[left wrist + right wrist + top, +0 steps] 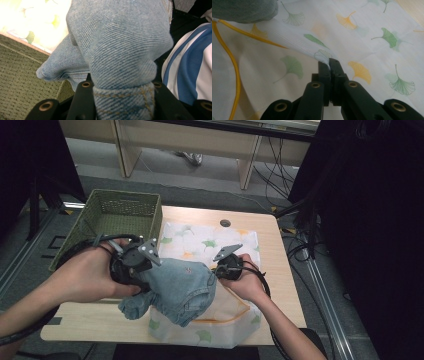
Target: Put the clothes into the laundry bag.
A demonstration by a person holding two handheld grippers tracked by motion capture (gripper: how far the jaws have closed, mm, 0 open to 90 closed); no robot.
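Denim garment (177, 287) sits bunched on the leaf-print cloth (210, 242) near the front of the surface (280, 270), partly lifted at its left end. Left tongs (142, 270) pinch a denim hem; in the left gripper view the fabric (120, 50) bulges up between the two jaws, clamped at a stitched seam. Right tongs (329, 65) are pressed together on a raised fold of the leaf-print cloth (287, 62), just beside the denim's right edge (244, 10). Green basket (125, 212) stands at the surface's left rear corner, touching the cloth's edge.
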